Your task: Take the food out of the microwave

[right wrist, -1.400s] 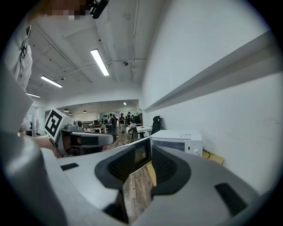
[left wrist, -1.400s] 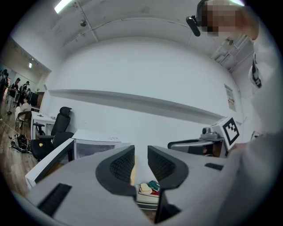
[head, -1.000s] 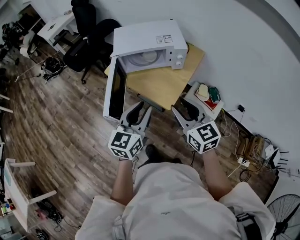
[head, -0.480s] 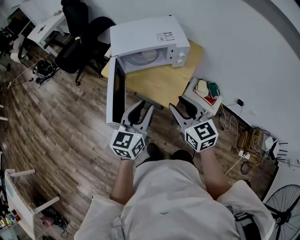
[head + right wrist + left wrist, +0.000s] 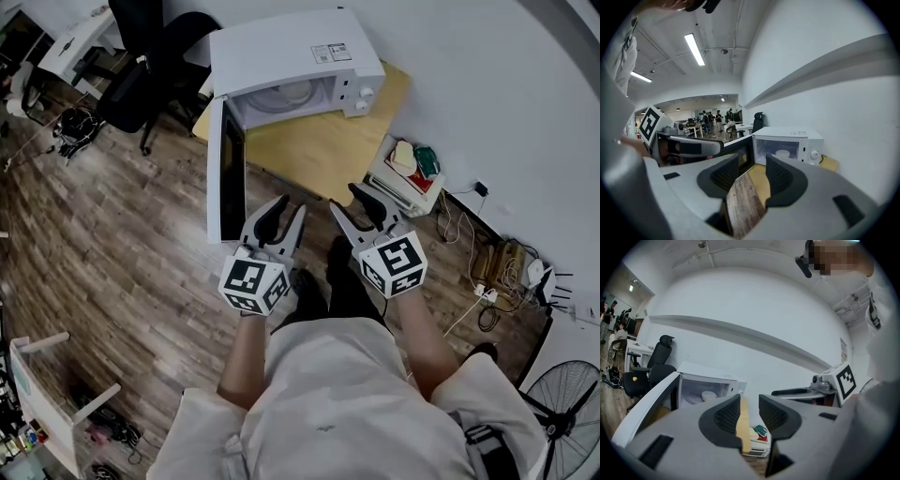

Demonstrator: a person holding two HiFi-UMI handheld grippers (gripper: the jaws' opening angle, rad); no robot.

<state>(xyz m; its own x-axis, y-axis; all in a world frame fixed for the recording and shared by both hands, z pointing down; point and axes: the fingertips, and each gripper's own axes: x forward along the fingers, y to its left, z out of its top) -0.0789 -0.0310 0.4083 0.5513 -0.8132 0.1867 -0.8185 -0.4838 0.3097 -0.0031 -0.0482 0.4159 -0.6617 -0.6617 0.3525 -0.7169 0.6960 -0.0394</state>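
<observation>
The white microwave [image 5: 295, 52] stands on a wooden table [image 5: 323, 155] against the wall, its door [image 5: 225, 169] swung wide open to the left. Inside it sits a white bowl of food [image 5: 292, 94], also visible as the bowl [image 5: 708, 395] in the left gripper view and the bowl [image 5: 783, 153] in the right gripper view. My left gripper [image 5: 274, 217] and right gripper [image 5: 361, 211] are side by side in front of the table's near edge, well short of the microwave. Both are open and hold nothing.
A low white shelf [image 5: 408, 183] with colourful items stands right of the table. Black office chairs [image 5: 141, 66] are at the far left. Cables and a power strip [image 5: 497, 281] lie by the wall, and a fan [image 5: 562, 412] is at bottom right.
Both grippers have moved forward toward the table's edge and a little lower. The person has stepped closer to the microwave. The jaws stay apart.
</observation>
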